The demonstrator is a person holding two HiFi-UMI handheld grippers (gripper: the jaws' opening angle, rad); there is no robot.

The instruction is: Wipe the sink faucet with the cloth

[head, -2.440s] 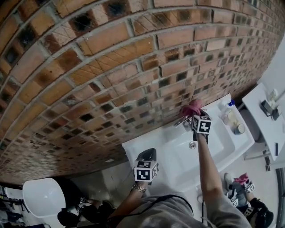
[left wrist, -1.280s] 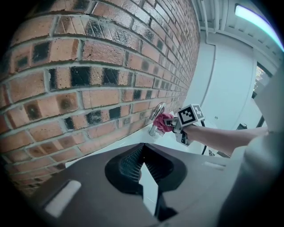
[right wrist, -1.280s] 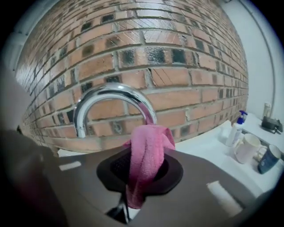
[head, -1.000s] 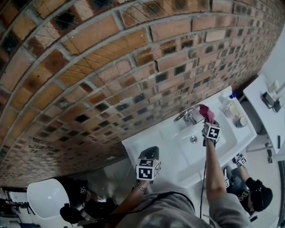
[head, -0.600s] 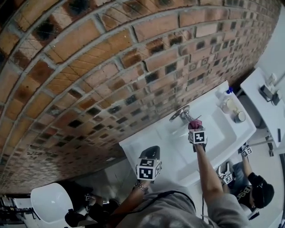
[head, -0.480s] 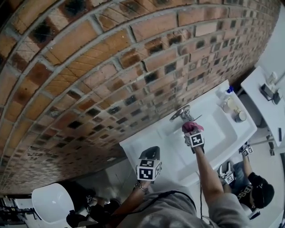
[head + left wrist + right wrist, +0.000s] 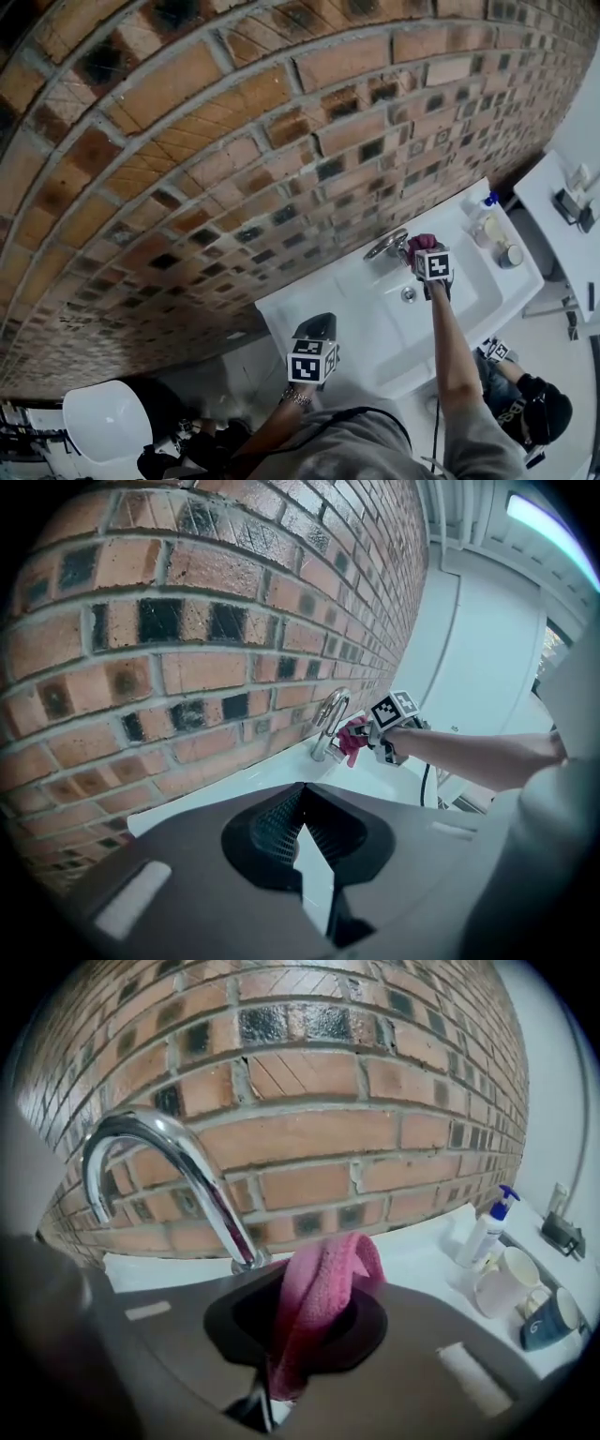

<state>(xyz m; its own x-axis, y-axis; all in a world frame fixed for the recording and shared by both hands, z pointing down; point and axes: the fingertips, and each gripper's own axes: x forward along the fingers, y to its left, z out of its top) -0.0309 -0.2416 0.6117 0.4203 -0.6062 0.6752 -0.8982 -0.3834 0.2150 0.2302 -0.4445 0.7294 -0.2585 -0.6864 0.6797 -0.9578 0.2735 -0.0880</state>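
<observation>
Right tongs (image 7: 272, 1387) pinched on the pink cloth (image 7: 319, 1288) just beside the faucet (image 7: 178, 1162), perhaps touching its base, left tongs (image 7: 302, 799) closed and empty: mid-wipe, with next a firm drag up the spout.

The chrome faucet (image 7: 178, 1171) stands upright at the back of the white sink (image 7: 319, 311), its gooseneck spout arching over the basin. The pink cloth (image 7: 319, 1288), bunched and folded, sits pinched in the right claw (image 7: 267, 1396) just beside the faucet's base.
</observation>
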